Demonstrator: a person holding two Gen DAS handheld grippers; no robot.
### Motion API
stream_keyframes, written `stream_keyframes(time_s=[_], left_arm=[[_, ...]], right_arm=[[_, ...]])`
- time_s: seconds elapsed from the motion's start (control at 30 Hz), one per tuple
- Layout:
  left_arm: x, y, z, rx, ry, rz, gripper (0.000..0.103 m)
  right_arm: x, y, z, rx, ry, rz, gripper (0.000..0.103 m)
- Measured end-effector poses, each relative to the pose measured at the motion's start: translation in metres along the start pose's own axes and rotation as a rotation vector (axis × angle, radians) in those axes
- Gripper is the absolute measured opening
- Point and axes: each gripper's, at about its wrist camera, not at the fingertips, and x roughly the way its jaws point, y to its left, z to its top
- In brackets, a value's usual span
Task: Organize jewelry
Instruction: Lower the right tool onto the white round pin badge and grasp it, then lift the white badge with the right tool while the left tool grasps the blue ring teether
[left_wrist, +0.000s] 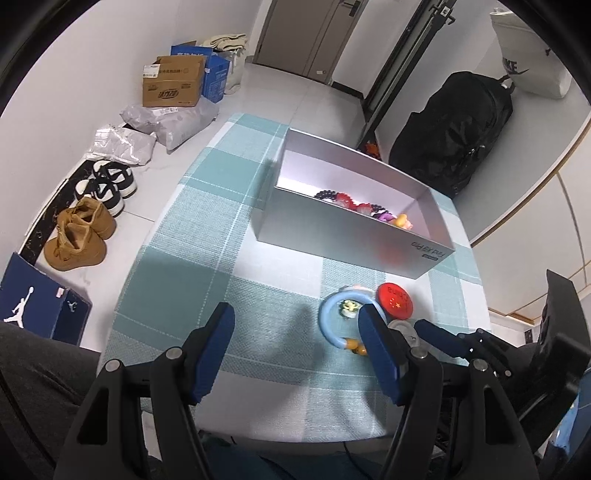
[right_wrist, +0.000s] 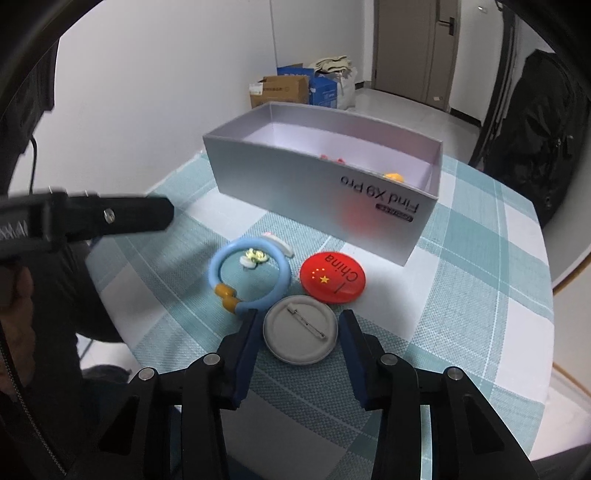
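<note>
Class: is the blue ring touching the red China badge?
Apart. In the right wrist view, checked cloth shows between the blue ring and the red China badge.

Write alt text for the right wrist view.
The right gripper straddles a face-down grey pin badge on a checked tablecloth, jaws not visibly pressing it. Beyond lie a red badge, a blue ring and an open grey box.

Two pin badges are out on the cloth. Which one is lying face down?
The grey badge between the right hand-held gripper's fingers: its pin back faces up. The red China badge beside it shows its printed front.
</note>
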Motion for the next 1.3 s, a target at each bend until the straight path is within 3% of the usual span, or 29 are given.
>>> stream_keyframes(time_s=[0.13, 0.27, 0.47, 0.63, 0.93, 1.17, 1.3], left_arm=[[-0.002, -0.004, 0.0, 0.025, -0.025, -0.006, 0.065], [0.006, -0.013, -0.001, 0.054, -0.001, -0.014, 0.065], [0.011, -0.038, -0.003, 0.157, -0.011, -0.005, 0.065], [0.032, -0.048, -0.004, 0.188, 0.072, 0.006, 0.065], [0.051, -0.056, -0.011, 0.252, 0.147, 0.094, 0.065], [0.051, -0.066, -0.019, 0.354, 0.115, 0.178, 0.066], [0.048, -0.059, -0.018, 0.332, 0.116, 0.157, 0.065]], right_arm=[[-0.017, -0.007, 0.002, 0.045, -0.048, 0.041, 0.041], [-0.027, -0.017, 0.002, 0.096, -0.074, 0.061, 0.041], [-0.043, -0.041, 0.004, 0.204, -0.121, 0.089, 0.041], [-0.051, -0.055, 0.004, 0.25, -0.14, 0.094, 0.041], [-0.057, -0.072, 0.002, 0.3, -0.156, 0.127, 0.042], [-0.058, -0.074, 0.003, 0.311, -0.166, 0.152, 0.042], [-0.059, -0.075, 0.003, 0.314, -0.169, 0.155, 0.042]])
